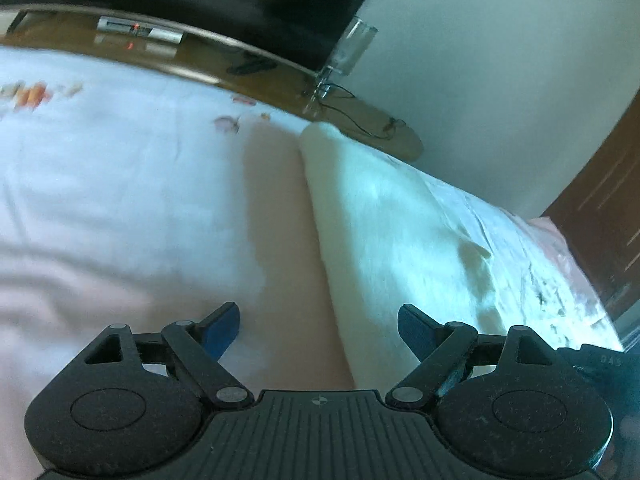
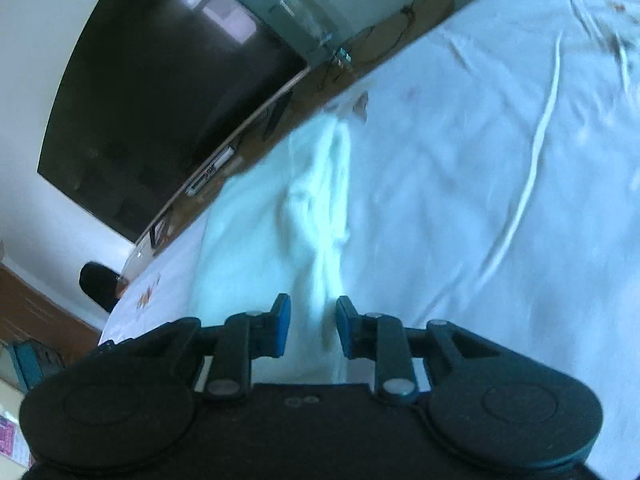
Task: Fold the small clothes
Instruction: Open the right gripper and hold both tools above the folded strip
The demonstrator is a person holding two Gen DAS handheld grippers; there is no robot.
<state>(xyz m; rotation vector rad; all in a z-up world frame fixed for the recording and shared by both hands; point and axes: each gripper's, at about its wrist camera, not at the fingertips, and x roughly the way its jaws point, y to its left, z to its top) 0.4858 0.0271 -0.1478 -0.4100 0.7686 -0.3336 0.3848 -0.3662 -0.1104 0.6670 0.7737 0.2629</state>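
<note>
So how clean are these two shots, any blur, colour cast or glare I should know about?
Left wrist view: motion blur smears the bedsheet and white garment, while the left gripper stays sharp; bluish cast throughout. Right wrist view: the garment is streaked with blur, the TV screen reflects a bright window, and fisheye bends the TV shelf; the right gripper is crisp.

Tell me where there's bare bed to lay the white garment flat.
Bare sheet lies left of the white garment, between it and the flower prints near the wooden ledge. The open left gripper hangs there. In the right wrist view, wrinkled sheet spreads right of the right gripper. The ledge is crowded with a glass and cables.
</note>
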